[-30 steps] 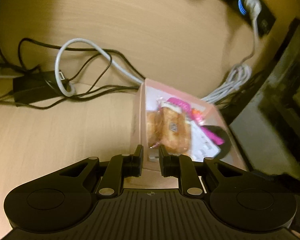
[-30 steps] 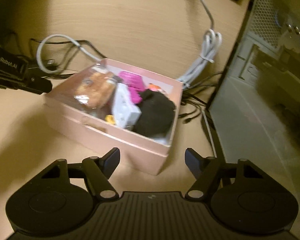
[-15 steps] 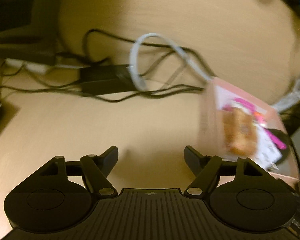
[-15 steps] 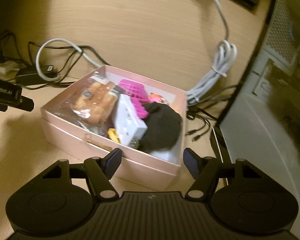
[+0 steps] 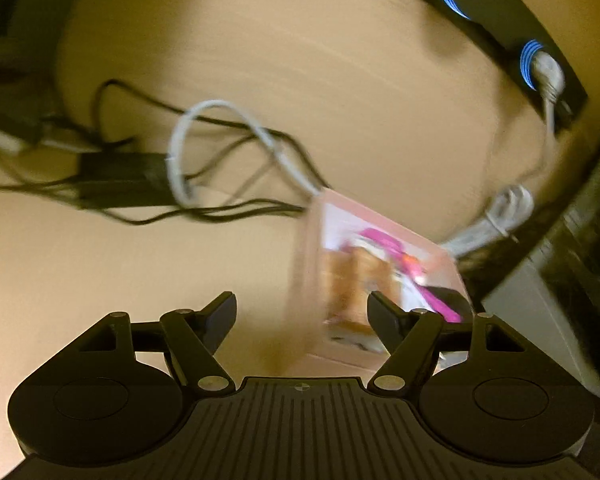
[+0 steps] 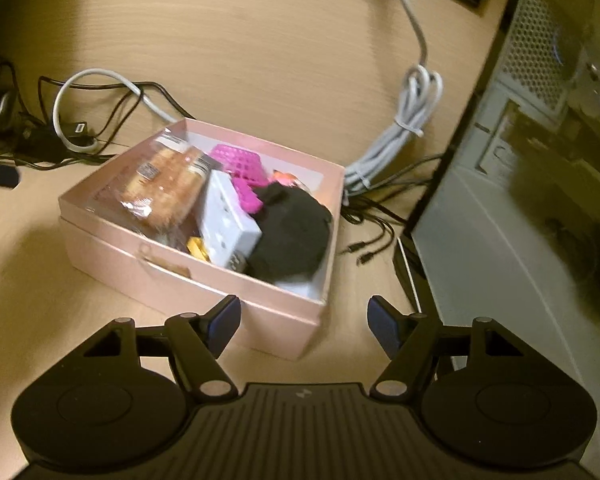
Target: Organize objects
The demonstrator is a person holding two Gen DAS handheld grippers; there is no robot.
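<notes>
A pink cardboard box (image 6: pixel 188 280) sits on the wooden desk, filled with a wrapped pastry (image 6: pixel 164 180), a white block (image 6: pixel 230 216), a magenta grid piece (image 6: pixel 240 164) and a black cloth lump (image 6: pixel 292 228). My right gripper (image 6: pixel 302 320) stands open just in front of the box's near right corner, nothing between its fingers. In the blurred left wrist view the same box (image 5: pixel 312 280) lies to the right of centre. My left gripper (image 5: pixel 302 314) is open there, its right finger over the box's near edge, with nothing held.
A grey looped cable (image 6: pixel 96 80) and black wires with a power brick (image 5: pixel 120 180) lie left of the box. A bundled grey cable (image 6: pixel 404 132) lies behind it. A computer tower (image 6: pixel 520 160) stands on the right. A black device with blue lights (image 5: pixel 500 20) sits at the back.
My left gripper went from shut to open and swung away left of the box, then back toward it. The right view has crept closer to the box.
</notes>
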